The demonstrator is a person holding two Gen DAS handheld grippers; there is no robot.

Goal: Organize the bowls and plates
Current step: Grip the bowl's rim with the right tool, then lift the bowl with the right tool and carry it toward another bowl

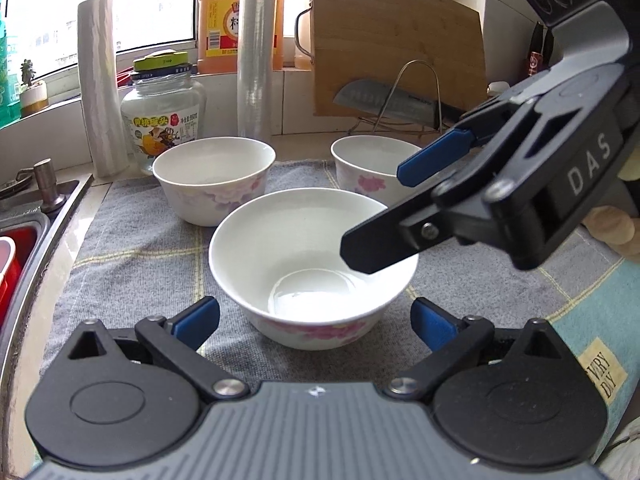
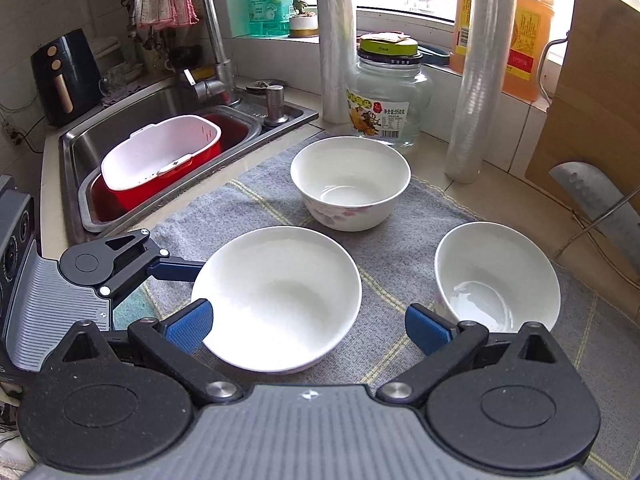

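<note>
A: Where are the bowls?
B: Three sit on the grey cloth (image 2: 400,276); the nearest bowl (image 1: 314,266) lies between both hand-held grippers.
A: The grippers?
B: Left hand-held gripper (image 1: 314,320) and right hand-held gripper (image 2: 308,326) both gape, empty.

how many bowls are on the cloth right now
3 bowls, all on the grey cloth: the nearest bowl between the open grippers, one bowl behind it near the glass jar, one bowl to the right. None stacked.
</note>
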